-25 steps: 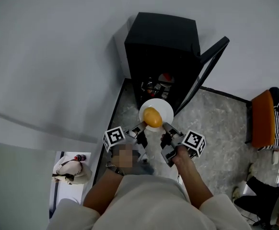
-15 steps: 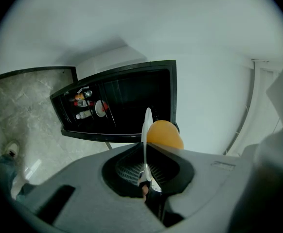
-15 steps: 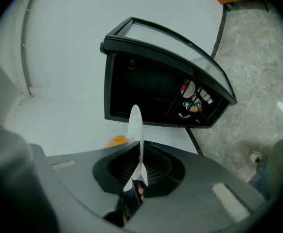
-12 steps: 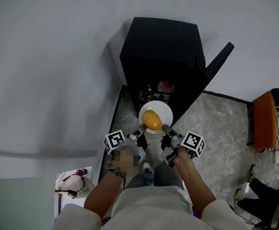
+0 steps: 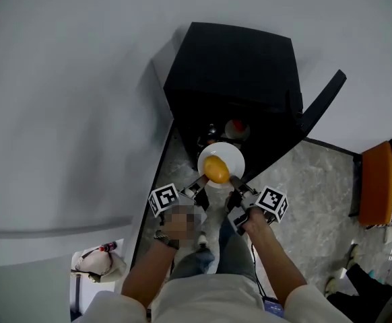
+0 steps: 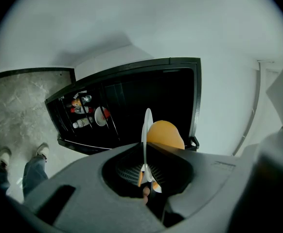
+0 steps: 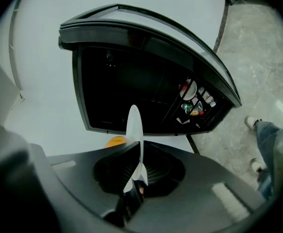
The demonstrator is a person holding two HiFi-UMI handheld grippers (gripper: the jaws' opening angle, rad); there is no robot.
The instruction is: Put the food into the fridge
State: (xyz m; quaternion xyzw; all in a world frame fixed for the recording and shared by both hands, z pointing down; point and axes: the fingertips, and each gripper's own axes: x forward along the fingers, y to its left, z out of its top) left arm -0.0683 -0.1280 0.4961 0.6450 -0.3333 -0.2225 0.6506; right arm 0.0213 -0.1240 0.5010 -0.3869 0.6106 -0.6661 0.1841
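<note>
Pale wall all round, and a speckled grey floor [image 5: 310,180] at the right. Against the wall stands the black fridge [image 5: 233,66], low and boxy, its door [image 5: 324,103] swung wide to the right. The cabinet looks dark inside and I can't make out its shelves. The person [image 5: 216,295] stands right in front of it with both arms stretched forward. There's an orange chair [image 5: 378,184] well off at the right edge.

Between the two arms is a white plate [image 5: 231,155], held in the air just in front of the open fridge and not yet inside it. On it sits the food [image 5: 215,169], one rounded yellow-orange lump, near the side closer to the person.

The left hand-held gripper [image 5: 201,180] pinches the plate's near-left rim. Its own view shows the rim edge-on, clamped between jaws that are almost together. The right hand-held gripper [image 5: 235,180] does the same at the near-right rim, jaws pressed onto the thin white edge.

Small stuff last: bottles [image 6: 80,111] and a red-topped item sit in the racks on the door's inner side.
</note>
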